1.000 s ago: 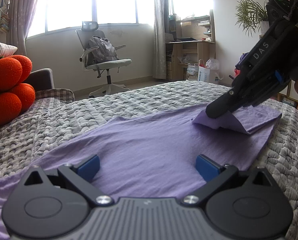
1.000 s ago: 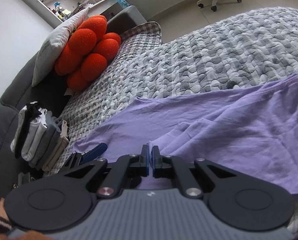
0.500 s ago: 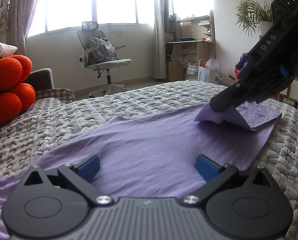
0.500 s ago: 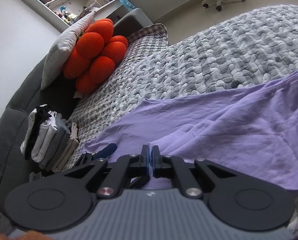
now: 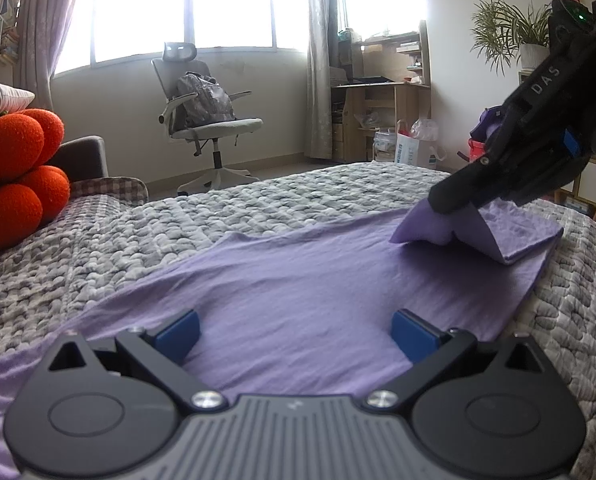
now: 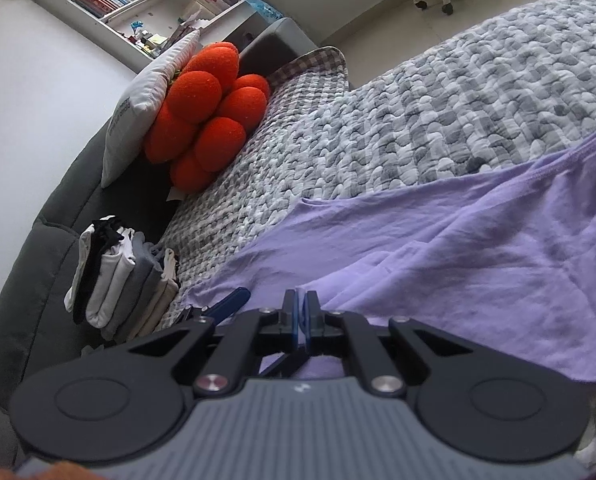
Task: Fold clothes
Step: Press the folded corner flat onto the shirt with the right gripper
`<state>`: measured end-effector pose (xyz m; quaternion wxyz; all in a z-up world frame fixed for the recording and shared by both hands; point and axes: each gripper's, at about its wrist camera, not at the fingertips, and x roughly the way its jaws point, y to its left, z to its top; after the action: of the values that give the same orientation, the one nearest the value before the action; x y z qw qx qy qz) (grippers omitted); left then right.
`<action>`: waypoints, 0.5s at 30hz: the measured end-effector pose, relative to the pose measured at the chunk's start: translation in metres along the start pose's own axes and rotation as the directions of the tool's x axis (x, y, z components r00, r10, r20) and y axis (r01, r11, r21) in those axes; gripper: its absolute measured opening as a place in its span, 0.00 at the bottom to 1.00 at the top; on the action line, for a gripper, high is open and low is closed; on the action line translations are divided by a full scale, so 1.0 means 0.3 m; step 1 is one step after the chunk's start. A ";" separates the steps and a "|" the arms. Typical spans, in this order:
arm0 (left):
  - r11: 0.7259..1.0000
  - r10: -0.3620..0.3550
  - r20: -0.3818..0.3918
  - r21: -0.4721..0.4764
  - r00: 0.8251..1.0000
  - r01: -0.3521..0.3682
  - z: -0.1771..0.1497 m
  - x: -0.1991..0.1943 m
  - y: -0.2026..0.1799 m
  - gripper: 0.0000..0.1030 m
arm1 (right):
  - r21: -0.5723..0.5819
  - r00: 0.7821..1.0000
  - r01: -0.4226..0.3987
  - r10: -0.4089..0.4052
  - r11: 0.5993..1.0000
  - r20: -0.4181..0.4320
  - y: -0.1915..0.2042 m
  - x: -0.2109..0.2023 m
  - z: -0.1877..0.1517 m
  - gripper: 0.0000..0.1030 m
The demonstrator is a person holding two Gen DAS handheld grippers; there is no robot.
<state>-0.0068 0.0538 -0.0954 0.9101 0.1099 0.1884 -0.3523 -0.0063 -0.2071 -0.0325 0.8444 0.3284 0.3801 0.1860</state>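
Observation:
A purple garment [image 5: 298, 280] lies spread on the grey quilted bed cover [image 5: 145, 232]. Low over its near part, my left gripper [image 5: 295, 338] stands open with nothing between its blue pads [image 5: 177, 334]. At the far right my right gripper [image 5: 444, 200] is shut on a corner of the garment and holds it lifted, so the cloth forms a folded flap [image 5: 478, 232]. The right wrist view shows the right gripper [image 6: 301, 312] with its pads together on purple cloth [image 6: 458, 248]. Just to its left, one blue pad [image 6: 229, 302] of the left gripper shows.
An orange ball cushion [image 6: 209, 116] and a white pillow [image 6: 145, 100] sit at the head of the bed. A stack of folded clothes [image 6: 117, 272] stands against the dark sofa. Beyond the bed are an office chair [image 5: 201, 120] with a backpack, a desk [image 5: 382, 116] and a plant [image 5: 506, 36].
The right gripper has carried the lifted corner a little up and to the right in the left wrist view, and its own view has tilted slightly. The left gripper has stayed still.

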 end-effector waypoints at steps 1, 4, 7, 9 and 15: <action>1.000 0.000 0.001 0.000 1.000 0.000 0.000 0.000 0.000 1.00 | 0.003 1.000 0.000 0.000 1.000 -0.004 -0.004 0.001 0.000 0.04; 1.000 -0.006 -0.005 -0.010 1.000 0.006 0.002 0.002 0.005 1.00 | 0.011 1.000 0.001 -0.001 1.000 -0.015 -0.017 0.000 0.000 0.04; 1.000 -0.007 -0.006 -0.011 1.000 0.007 0.003 0.002 0.005 1.00 | 0.008 1.000 -0.004 0.004 1.000 -0.024 -0.022 -0.002 0.000 0.04; 1.000 -0.003 -0.005 -0.005 1.000 0.003 0.003 0.003 0.002 1.00 | 0.006 1.000 -0.010 0.010 1.000 -0.023 -0.020 -0.007 -0.002 0.04; 1.000 -0.004 0.006 -0.013 1.000 0.004 -0.004 0.001 0.004 1.00 | 0.010 0.999 -0.035 0.035 0.999 -0.007 -0.016 -0.024 -0.002 0.04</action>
<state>-0.0061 0.0549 -0.0965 0.9107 0.1026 0.1882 -0.3531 -0.0110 -0.2144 -0.0324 0.8380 0.3387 0.3781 0.2002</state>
